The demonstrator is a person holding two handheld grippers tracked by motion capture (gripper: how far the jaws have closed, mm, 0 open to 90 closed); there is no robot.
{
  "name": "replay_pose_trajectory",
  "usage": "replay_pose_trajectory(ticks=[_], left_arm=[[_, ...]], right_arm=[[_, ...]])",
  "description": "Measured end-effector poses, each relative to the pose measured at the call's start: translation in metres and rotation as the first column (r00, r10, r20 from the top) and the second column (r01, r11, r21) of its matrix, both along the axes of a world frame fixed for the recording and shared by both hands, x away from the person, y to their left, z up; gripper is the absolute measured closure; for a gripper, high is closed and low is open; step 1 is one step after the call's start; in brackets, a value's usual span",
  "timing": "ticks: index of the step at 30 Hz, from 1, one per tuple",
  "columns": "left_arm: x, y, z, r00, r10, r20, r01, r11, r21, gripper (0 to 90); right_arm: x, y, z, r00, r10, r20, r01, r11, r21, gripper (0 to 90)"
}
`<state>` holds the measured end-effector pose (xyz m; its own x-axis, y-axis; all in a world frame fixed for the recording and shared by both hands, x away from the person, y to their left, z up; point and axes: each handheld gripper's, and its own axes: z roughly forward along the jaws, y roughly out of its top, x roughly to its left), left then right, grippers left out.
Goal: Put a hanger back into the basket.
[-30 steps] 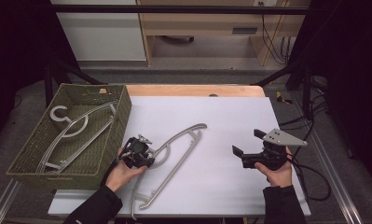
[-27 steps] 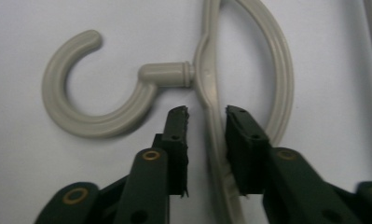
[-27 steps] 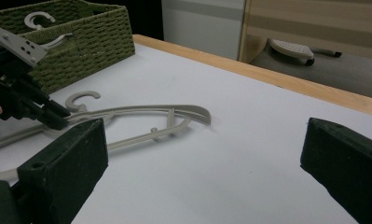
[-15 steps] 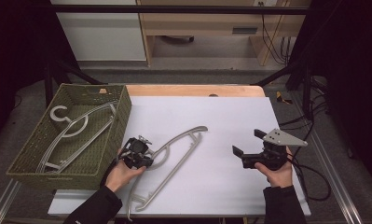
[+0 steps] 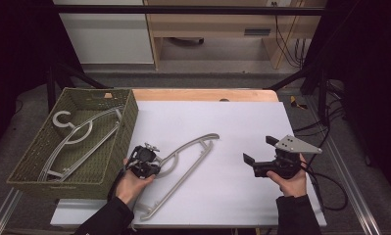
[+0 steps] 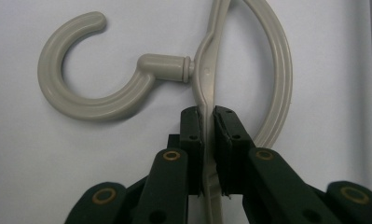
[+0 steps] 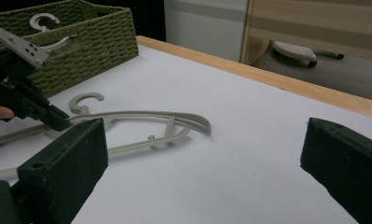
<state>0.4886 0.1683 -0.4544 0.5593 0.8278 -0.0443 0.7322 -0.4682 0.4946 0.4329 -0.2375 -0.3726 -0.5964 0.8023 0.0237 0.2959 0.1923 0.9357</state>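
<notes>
A grey plastic hanger [image 5: 199, 141] lies flat on the white table top [image 5: 242, 122], running from the centre toward the front left. My left gripper [image 5: 155, 168] is shut on the hanger's thin body just below the hook. In the left gripper view the pads [image 6: 193, 135] squeeze the hanger [image 6: 278, 70] from both sides, with its hook [image 6: 81, 105] curling off to the left. My right gripper [image 5: 259, 150] is held at the table's right side, apart from the hanger. It is open, and nothing lies between its wide-spread jaws [image 7: 204, 128]. Across the table lie the hanger [image 7: 174, 115] and the left gripper [image 7: 58, 122].
A green woven basket [image 5: 126, 128] stands at the table's left edge with another grey hanger [image 5: 80, 134] lying inside it. The basket [image 7: 90, 32] also appears in the right gripper view. A wooden strip [image 5: 203, 94] borders the far edge. Beyond it are cabinets and cables.
The hanger has shifted very slightly in the left gripper's hold. The right gripper has stayed where it was, still open.
</notes>
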Motion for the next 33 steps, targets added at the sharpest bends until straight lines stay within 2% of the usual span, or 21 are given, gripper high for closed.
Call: replay_pose_trajectory(ticks=[2, 3, 4, 6, 8, 16, 22, 26, 28, 29, 31, 33], left_arm=[[-0.003, 0.001, 0.005, 0.9993, 0.001, 0.038, -0.001, 0.9999, -0.014, 82.2], [-0.005, 0.003, 0.011, 0.9988, -0.001, 0.049, 0.003, 0.9994, -0.035, 82.2], [-0.005, 0.003, 0.011, 0.9988, -0.001, 0.049, 0.003, 0.9994, -0.035, 82.3], [-0.012, 0.007, 0.024, 0.9969, -0.015, 0.078, 0.021, 0.9973, -0.070, 82.4], [-0.015, 0.009, 0.030, 0.9953, -0.024, 0.093, 0.032, 0.9958, -0.086, 82.5], [-0.022, 0.013, 0.044, 0.9920, -0.054, 0.114, 0.068, 0.9902, -0.122, 82.8], [-0.027, 0.019, 0.055, 0.9866, -0.060, 0.152, 0.084, 0.9841, -0.157, 82.9], [-0.033, 0.027, 0.070, 0.9784, -0.065, 0.196, 0.103, 0.9770, -0.187, 83.0], [-0.034, 0.028, 0.072, 0.9772, -0.063, 0.203, 0.103, 0.9755, -0.194, 83.0], [-0.037, 0.030, 0.078, 0.9727, -0.062, 0.224, 0.109, 0.9726, -0.205, 83.0], [-0.038, 0.032, 0.081, 0.9713, -0.061, 0.230, 0.110, 0.9716, -0.209, 83.0], [-0.041, 0.036, 0.090, 0.9657, -0.054, 0.254, 0.113, 0.9683, -0.223, 82.9]], right_arm=[[0.000, -0.002, 0.000, 1.0000, -0.002, 0.000, 0.002, 1.000, 0.003, 0.9], [0.000, -0.003, 0.000, 1.0000, -0.002, 0.000, 0.002, 1.000, 0.005, 1.0], [0.001, -0.003, -0.001, 1.0000, -0.002, -0.001, 0.002, 1.000, 0.006, 0.9], [0.001, -0.003, -0.001, 1.0000, -0.003, -0.004, 0.003, 1.000, 0.005, 0.9], [0.001, -0.003, -0.002, 1.0000, -0.002, -0.004, 0.002, 1.000, 0.006, 0.9], [0.001, -0.003, -0.001, 1.0000, -0.001, -0.002, 0.001, 1.000, 0.012, 1.0], [-0.001, -0.005, 0.000, 1.0000, -0.005, -0.001, 0.005, 1.000, 0.017, 1.0], [0.000, -0.005, 0.000, 1.0000, -0.004, 0.000, 0.004, 1.000, 0.014, 1.0], [0.000, -0.004, 0.000, 1.0000, -0.003, 0.000, 0.003, 1.000, 0.015, 1.0], [0.000, -0.004, 0.000, 1.0000, -0.003, 0.001, 0.003, 1.000, 0.014, 1.0], [0.000, -0.004, 0.000, 1.0000, -0.002, 0.001, 0.002, 1.000, 0.015, 1.0], [0.000, -0.005, 0.000, 1.0000, -0.005, 0.000, 0.005, 1.000, 0.016, 1.0]])
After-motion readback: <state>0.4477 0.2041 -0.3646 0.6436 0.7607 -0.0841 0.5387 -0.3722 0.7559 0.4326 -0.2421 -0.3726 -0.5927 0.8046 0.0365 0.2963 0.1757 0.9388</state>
